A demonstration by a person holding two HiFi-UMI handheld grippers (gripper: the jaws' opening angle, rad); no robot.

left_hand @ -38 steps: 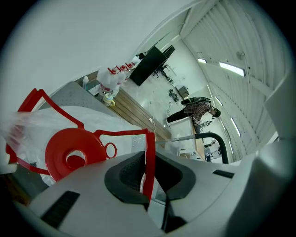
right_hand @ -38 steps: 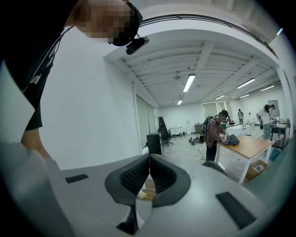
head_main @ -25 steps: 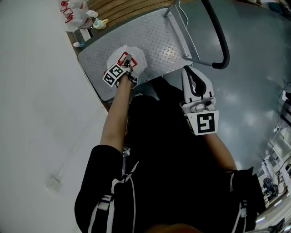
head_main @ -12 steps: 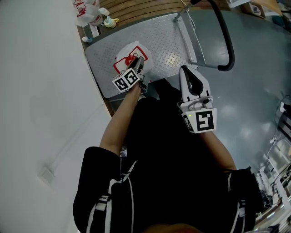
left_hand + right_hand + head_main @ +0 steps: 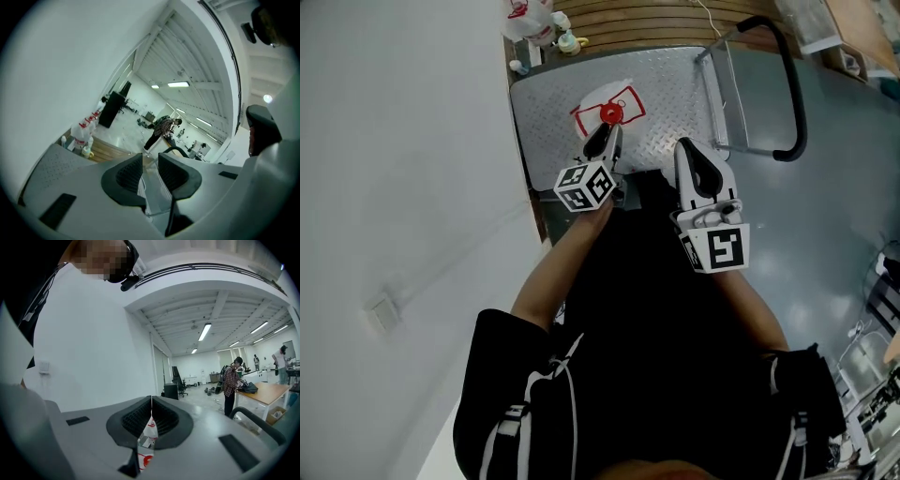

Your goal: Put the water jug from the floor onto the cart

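A clear water jug (image 5: 623, 98) with a red cap and a red-printed label stands upright on the steel deck of the cart (image 5: 548, 103). My left gripper (image 5: 607, 141) hovers over the jug's near side. In the left gripper view its jaws (image 5: 150, 168) stand open, with only the deck showing in the gap between the pads. My right gripper (image 5: 694, 159) is at the cart's near edge, to the right of the jug, holding nothing. Its jaws (image 5: 151, 416) are shut to a thin slit, and the jug (image 5: 146, 446) shows through that slit below.
The cart's black push handle (image 5: 797, 103) rises at the right. A white wall (image 5: 394, 141) runs close along the cart's left side. Beyond the cart lie wooden boards (image 5: 647, 17), a red-printed plastic bag (image 5: 530, 17) and small bottles. A person (image 5: 230, 383) stands at a far table.
My left gripper has come up off the jug, uncovering its red cap, and has rolled. My right gripper has moved forward to the cart's near edge. The jug stays on the deck.
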